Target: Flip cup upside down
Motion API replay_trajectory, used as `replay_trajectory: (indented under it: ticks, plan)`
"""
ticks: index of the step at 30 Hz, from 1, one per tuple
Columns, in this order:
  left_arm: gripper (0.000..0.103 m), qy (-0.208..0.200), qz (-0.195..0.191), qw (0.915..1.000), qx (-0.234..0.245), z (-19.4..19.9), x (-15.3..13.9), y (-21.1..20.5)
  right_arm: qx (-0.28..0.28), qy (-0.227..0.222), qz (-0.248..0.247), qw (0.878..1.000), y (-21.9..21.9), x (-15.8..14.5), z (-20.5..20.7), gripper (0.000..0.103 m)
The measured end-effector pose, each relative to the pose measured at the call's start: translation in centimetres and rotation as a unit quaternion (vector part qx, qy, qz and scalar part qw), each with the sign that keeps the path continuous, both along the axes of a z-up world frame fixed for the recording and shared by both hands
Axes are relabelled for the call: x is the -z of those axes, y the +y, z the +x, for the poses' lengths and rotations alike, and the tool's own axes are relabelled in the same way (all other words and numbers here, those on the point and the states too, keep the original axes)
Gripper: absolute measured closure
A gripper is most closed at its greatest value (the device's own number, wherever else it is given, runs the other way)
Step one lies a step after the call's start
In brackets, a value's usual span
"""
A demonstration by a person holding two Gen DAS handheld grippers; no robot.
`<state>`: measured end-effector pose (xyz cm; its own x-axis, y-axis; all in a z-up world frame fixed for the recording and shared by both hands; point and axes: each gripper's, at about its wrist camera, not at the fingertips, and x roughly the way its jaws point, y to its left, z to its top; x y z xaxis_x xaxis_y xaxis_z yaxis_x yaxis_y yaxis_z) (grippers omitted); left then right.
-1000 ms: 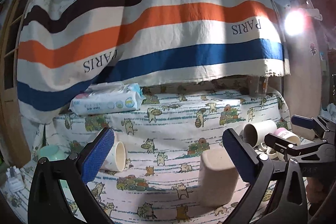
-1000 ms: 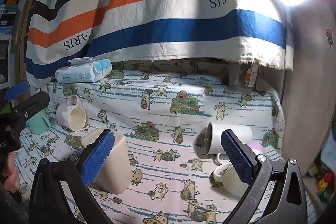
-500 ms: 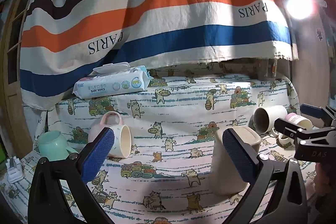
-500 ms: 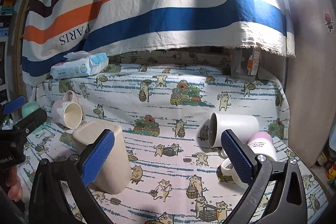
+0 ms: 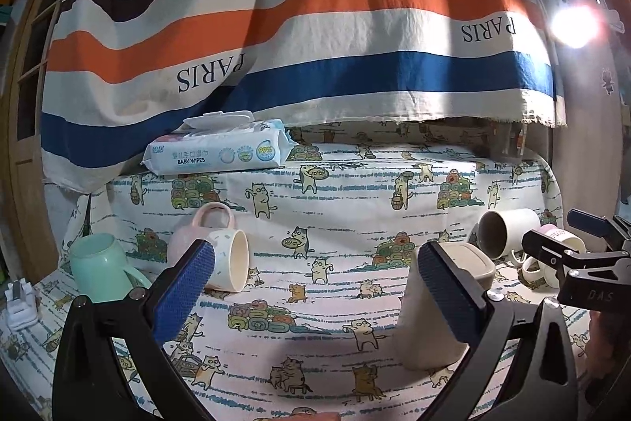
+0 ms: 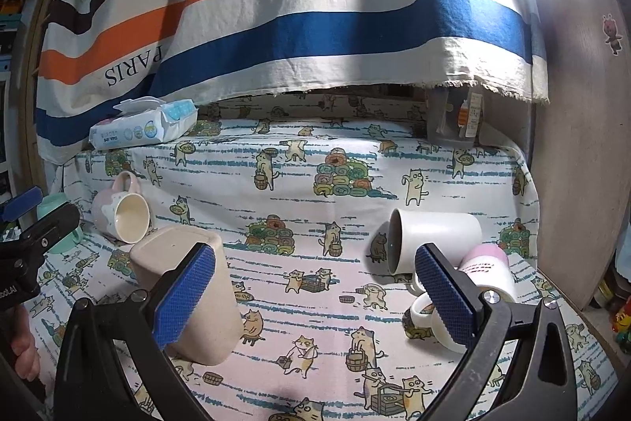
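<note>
Left tool (image 5: 315,255) spread wide, gripping nothing; right tool (image 6: 314,255) likewise wide apart and empty. Beige cup (image 5: 412,326) stands on the cat-print table (image 5: 335,208) just behind the right finger of the left tool, and just behind the left finger of the right tool, so between the two tools and touched by neither. Appears closed at the top, so judged already base-up, though hard to confirm from either wrist view. Looks matte, squarish with rounded corners, tapering, no handle; probably light plastic or fibre, stiff, not very slippery, unlikely to break if tipped. Best taken across two flat opposite walls at mid-height; corners would let it twist. Soft cloth below may let it rock when set down. Ahead-left of the left tool, speckled pink mug (image 5: 224,259) on its side, mouth toward the tool; further left, green cup (image 5: 98,271) upright. Ahead-right of the right tool, white mug (image 6: 434,235) on its side, touching a pink-rimmed mug (image 6: 489,271), also tipped over; both probably ceramic, heavier, glazed and slick, prone to roll. Far ahead, baby wipes pack (image 5: 217,152) under a hanging striped cloth (image 5: 315,46). Nothing between either tool and the beige cup; crowded mugs on the right leave little room there.
</note>
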<state>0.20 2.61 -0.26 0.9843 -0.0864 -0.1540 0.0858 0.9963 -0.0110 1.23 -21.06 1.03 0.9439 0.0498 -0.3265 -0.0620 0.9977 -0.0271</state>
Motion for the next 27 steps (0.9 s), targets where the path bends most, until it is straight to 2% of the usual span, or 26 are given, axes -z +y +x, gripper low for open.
replay_trajectory:
  ticks: [16,21,27]
  plan:
    - [0.0,0.0,0.005,1.0,0.007,-0.14,0.01,-0.27,-0.001,0.002,0.001,1.0,0.01,0.09,0.1,0.001]
    - [0.0,0.011,0.002,0.9999,0.003,0.29,0.11,-0.09,-0.001,0.005,0.001,1.0,0.0,0.16,0.17,0.001]
    - [0.0,-0.004,0.005,1.0,0.0,-0.36,0.0,-0.11,0.0,0.003,0.001,1.0,0.01,0.15,0.18,0.001]
